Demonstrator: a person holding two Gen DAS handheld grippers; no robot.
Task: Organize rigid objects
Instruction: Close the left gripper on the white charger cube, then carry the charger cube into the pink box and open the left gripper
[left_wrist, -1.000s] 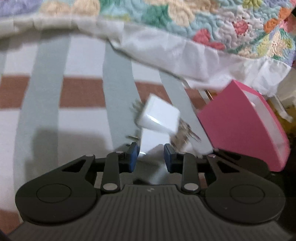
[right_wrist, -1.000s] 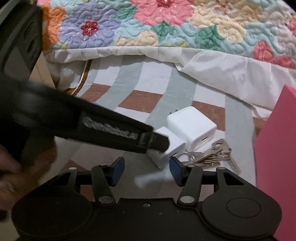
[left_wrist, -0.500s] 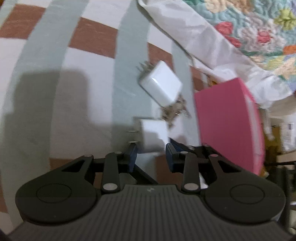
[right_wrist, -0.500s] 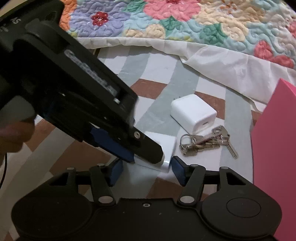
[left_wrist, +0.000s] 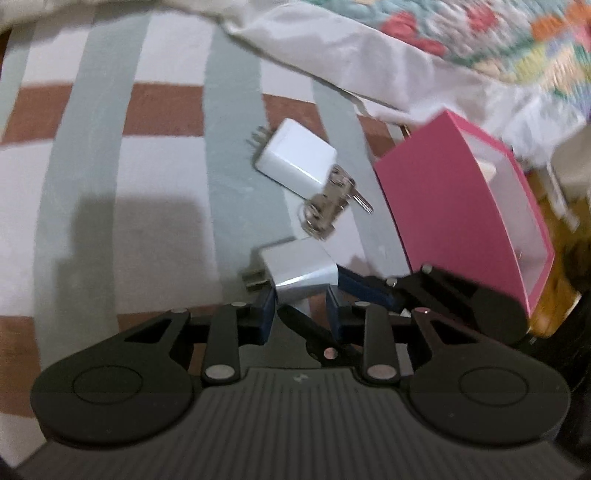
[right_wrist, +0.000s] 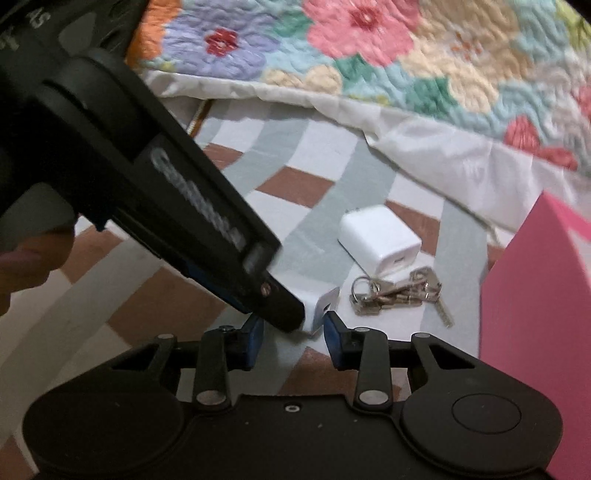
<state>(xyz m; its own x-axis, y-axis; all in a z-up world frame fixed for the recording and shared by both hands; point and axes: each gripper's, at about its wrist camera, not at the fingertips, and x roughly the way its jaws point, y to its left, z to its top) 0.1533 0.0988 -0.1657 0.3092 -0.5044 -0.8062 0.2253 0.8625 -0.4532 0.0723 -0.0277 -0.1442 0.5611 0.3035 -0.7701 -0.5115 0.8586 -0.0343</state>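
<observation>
**Small charger caught between two hand-held grippers**

Pinched at its lower corner by the left hand-held gripper (left_wrist: 301, 312): the small white charger (left_wrist: 299, 267), tilted, prongs (left_wrist: 253, 277) pointing to the left in that view. Sits low over the striped bed sheet (left_wrist: 147, 166); cannot tell whether lifted clear or resting on it.

Straddling the same charger, together with the tip of the left tool: the right hand-held gripper (right_wrist: 293, 332), part-spread, jaws just now closing in. One pad close against the charger's edge; no firm squeeze visible yet. Looks like a hand-over or a two-sided steadying, at a guess.

Handling, as judged: a light, stiff plastic block with smooth, glossy faces, so likely to slip or twist under a corner pinch. Better taken across two flat opposite faces, near the middle, away from the prongs. Not fragile, though the prongs could snag on the fabric.

Count:
- Two white chargers: the small one held, and a larger white charger (left_wrist: 295, 162) lying flat further up the sheet.
- One bunch of keys (left_wrist: 328, 206), touching the larger charger.
- One pink box (left_wrist: 443, 206), open, just beside the keys; probably the destination.
- One floral quilt (right_wrist: 369, 55) folded back beyond.
</observation>
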